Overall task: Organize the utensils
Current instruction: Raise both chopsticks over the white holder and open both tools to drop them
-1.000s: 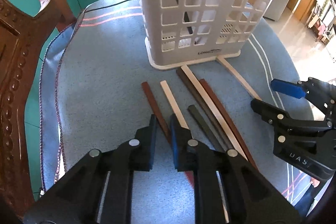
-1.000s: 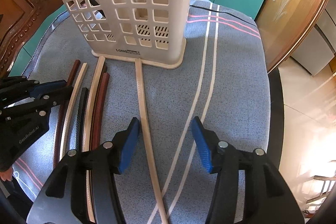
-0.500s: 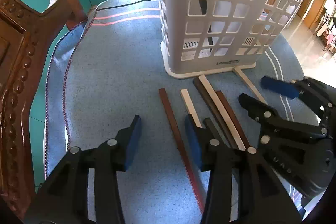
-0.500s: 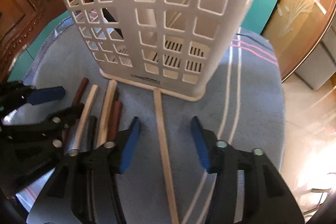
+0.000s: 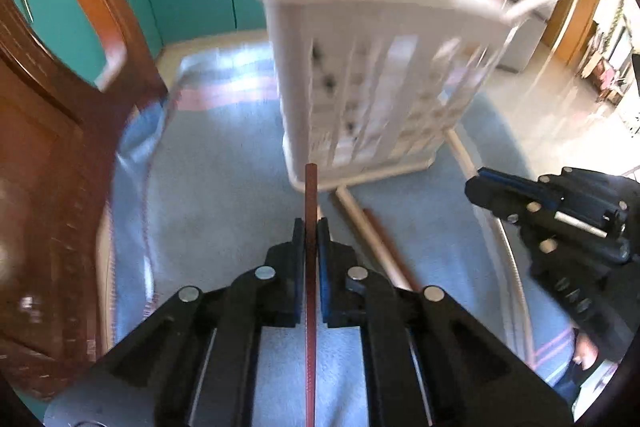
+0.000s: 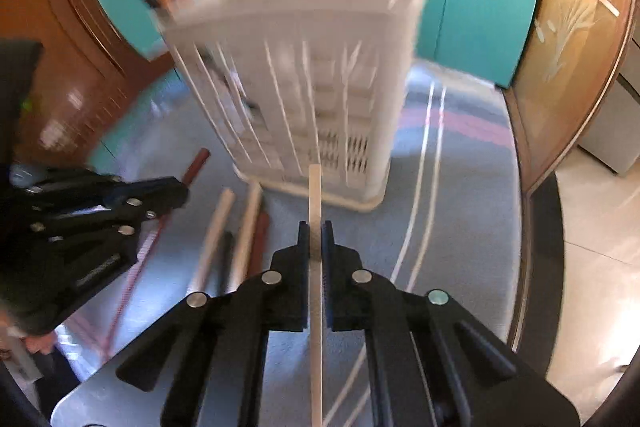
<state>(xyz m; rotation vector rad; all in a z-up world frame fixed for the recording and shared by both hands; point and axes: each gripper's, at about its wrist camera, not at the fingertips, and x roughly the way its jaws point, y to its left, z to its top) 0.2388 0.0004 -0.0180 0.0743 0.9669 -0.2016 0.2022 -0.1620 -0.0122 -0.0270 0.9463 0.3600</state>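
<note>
My left gripper (image 5: 311, 229) is shut on a reddish-brown stick (image 5: 310, 195) that points toward the white slotted utensil basket (image 5: 376, 79). My right gripper (image 6: 316, 233) is shut on a pale cream stick (image 6: 315, 195), also pointing at the basket (image 6: 304, 87). Both sticks are lifted off the blue cloth. The left gripper shows at the left of the right wrist view (image 6: 176, 191) and the right gripper at the right of the left wrist view (image 5: 480, 183). A black utensil and a white one stand in the basket. Both views are motion-blurred.
Several more sticks (image 6: 240, 227), pale, dark and brown, lie on the blue striped cloth (image 5: 216, 195) in front of the basket. A carved wooden chair (image 5: 60, 131) stands at the left. Teal cabinets (image 6: 480, 7) are behind.
Both grippers have closed, the left on the reddish-brown stick and the right on the pale stick, and have lifted them off the cloth. Both cameras now sit higher.
</note>
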